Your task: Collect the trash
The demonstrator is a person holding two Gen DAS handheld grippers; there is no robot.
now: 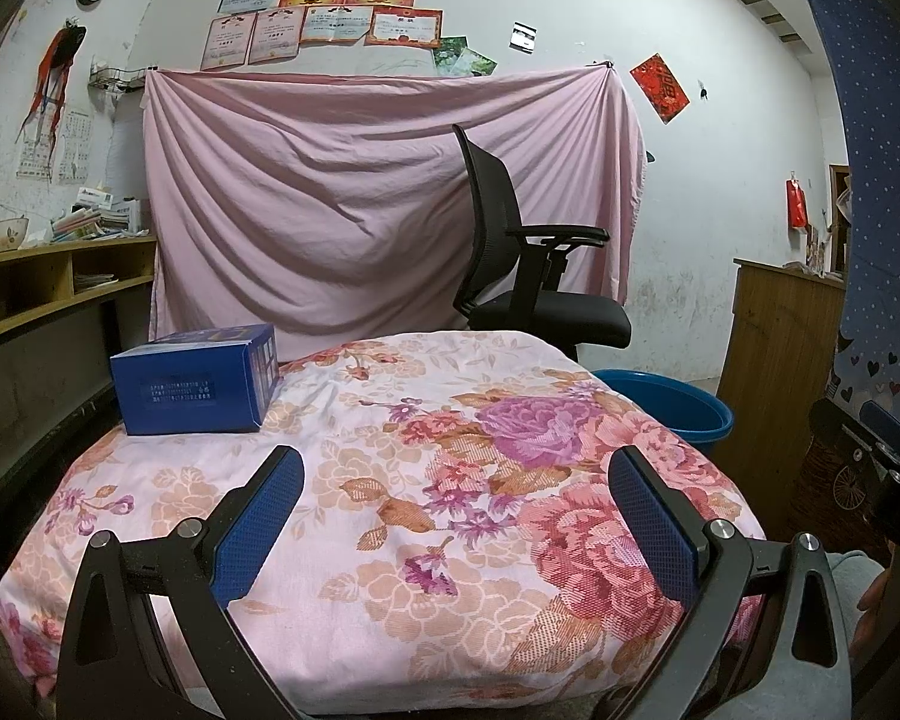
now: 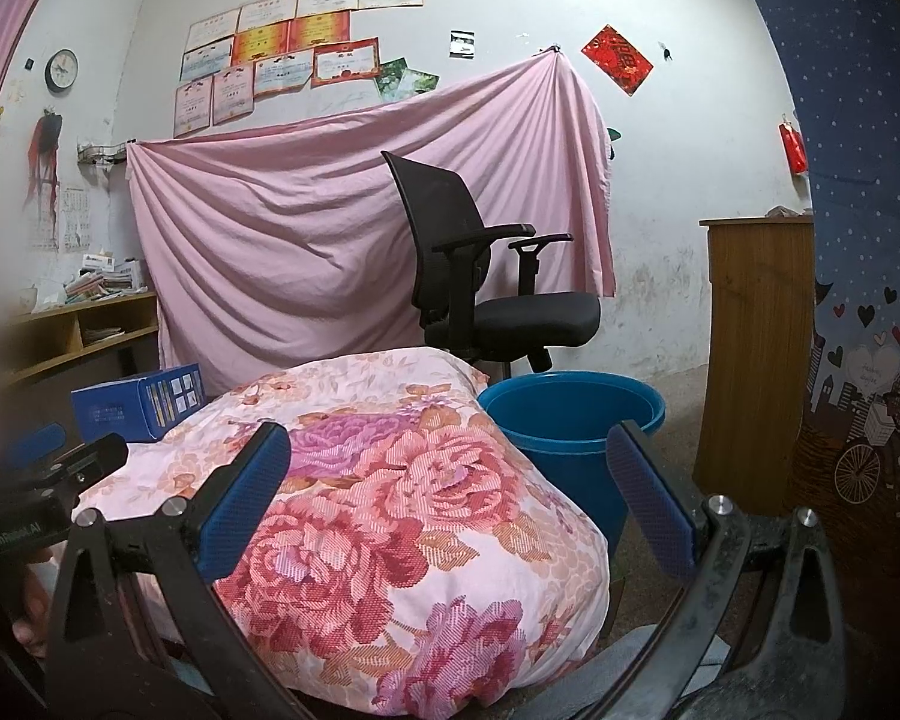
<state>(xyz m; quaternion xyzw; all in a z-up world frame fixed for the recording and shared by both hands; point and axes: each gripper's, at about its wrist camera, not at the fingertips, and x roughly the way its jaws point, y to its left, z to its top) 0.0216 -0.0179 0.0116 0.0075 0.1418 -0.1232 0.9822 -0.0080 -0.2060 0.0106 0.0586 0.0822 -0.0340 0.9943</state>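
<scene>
Beyond my right gripper stands the blue bucket, the blue box sits ahead-left of my left gripper, both spread empty; reaching could shove it off the floral cloth.

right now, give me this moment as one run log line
left gripper: open, empty | right gripper: open, empty | blue box: on flowered cloth, untouched | blue bucket: beside the cloth, nothing visible inside
</scene>
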